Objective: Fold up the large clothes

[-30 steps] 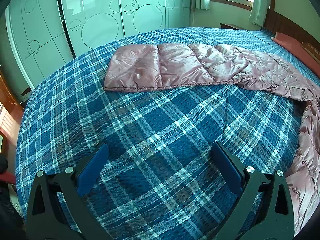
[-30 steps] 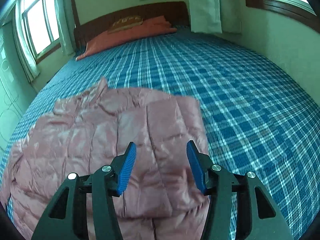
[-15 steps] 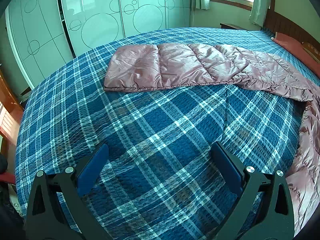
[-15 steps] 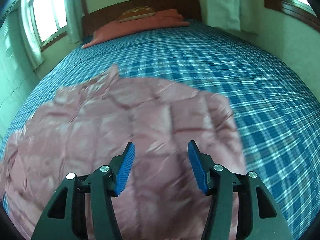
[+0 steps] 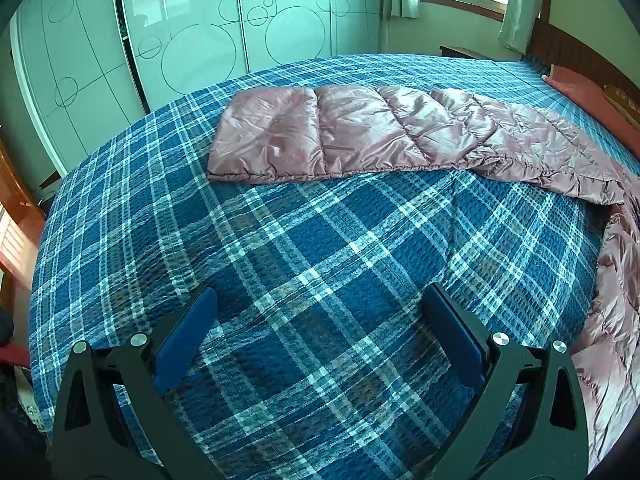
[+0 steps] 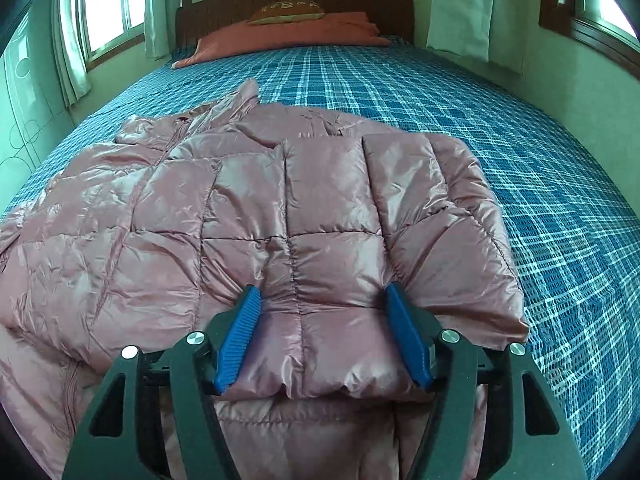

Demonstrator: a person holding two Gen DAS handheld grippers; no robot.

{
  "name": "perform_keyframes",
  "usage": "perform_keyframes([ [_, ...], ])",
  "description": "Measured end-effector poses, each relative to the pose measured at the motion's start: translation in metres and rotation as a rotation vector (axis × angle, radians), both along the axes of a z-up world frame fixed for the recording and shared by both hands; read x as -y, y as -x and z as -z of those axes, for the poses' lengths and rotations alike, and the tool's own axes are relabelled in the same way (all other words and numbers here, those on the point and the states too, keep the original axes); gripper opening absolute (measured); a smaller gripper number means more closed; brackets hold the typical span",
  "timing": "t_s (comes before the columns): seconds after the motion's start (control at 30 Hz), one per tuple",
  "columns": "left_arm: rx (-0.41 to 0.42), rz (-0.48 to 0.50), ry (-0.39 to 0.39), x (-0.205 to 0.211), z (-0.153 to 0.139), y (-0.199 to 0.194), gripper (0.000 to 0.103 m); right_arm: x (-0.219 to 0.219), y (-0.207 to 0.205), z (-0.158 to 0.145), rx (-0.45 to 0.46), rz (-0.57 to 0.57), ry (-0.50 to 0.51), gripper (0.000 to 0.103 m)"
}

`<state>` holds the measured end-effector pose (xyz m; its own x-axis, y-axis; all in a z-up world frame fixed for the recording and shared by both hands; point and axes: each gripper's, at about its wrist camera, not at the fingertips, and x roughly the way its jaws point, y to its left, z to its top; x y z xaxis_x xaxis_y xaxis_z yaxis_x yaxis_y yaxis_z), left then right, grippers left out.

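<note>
A pink quilted puffer jacket (image 6: 248, 208) lies on the blue plaid bed (image 6: 460, 104). Its right sleeve (image 6: 400, 208) is folded across the body. My right gripper (image 6: 322, 312) is open, low over that folded sleeve, with a blue pad on either side of it and nothing held. In the left wrist view the jacket's other sleeve (image 5: 340, 136) stretches out flat to the left across the bed. My left gripper (image 5: 320, 312) is wide open and empty over bare bedspread (image 5: 304, 240), well short of that sleeve.
Red pillows (image 6: 288, 34) and a wooden headboard (image 6: 296, 2) are at the bed's far end. A sliding-door wardrobe (image 5: 192, 36) stands beyond the bed's far side in the left wrist view. Curtained windows (image 6: 104, 12) flank the bed.
My right gripper has swung right and lowered toward the jacket, so the folded sleeve sits between its pads. The left gripper has not moved.
</note>
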<state>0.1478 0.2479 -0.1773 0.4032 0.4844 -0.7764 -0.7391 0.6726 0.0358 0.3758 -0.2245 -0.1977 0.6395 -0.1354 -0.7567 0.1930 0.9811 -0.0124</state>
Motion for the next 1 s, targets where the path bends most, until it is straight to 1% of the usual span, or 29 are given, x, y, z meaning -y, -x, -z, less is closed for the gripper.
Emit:
perform_keyframes([
  [0.07,-0.002,-0.001,0.001,0.0,-0.002,-0.001,0.101,-0.001,-0.002,0.001,0.001,0.0,0.014,0.065],
  [0.17,-0.002,-0.001,0.008,0.0,-0.002,-0.001,0.101,-0.003,0.003,0.001,0.013,0.001,0.004,0.065],
  [0.5,0.003,0.016,0.062,-0.012,-0.009,0.002,0.101,-0.006,0.011,0.001,0.031,0.003,0.007,0.066],
  [0.63,0.03,0.027,0.099,-0.02,-0.013,0.007,0.101,-0.005,0.012,0.0,0.035,0.001,0.0,0.066],
  [0.73,0.047,0.01,0.116,-0.032,-0.019,0.01,0.101,-0.005,0.012,0.0,0.036,0.001,-0.001,0.066],
  [0.77,0.057,0.0,0.121,-0.037,-0.021,0.009,0.101,-0.005,0.012,0.0,0.036,0.001,0.0,0.066],
  [0.83,0.102,-0.024,0.142,-0.051,-0.028,0.006,0.101,-0.005,0.012,0.001,0.036,0.001,0.0,0.066],
  [0.9,0.149,-0.031,0.193,-0.069,-0.032,0.001,0.101,-0.005,0.012,0.0,0.037,0.002,0.001,0.066],
  [0.93,0.167,-0.05,0.23,-0.08,-0.033,-0.002,0.101,-0.005,0.012,0.0,0.037,0.002,0.002,0.066],
  [0.97,0.184,-0.074,0.25,-0.089,-0.033,-0.004,0.101,-0.006,0.012,0.0,0.037,0.002,0.004,0.066],
  [1.0,0.219,-0.094,0.267,-0.1,-0.036,-0.006,0.101,-0.006,0.012,0.0,0.038,0.002,0.005,0.066],
])
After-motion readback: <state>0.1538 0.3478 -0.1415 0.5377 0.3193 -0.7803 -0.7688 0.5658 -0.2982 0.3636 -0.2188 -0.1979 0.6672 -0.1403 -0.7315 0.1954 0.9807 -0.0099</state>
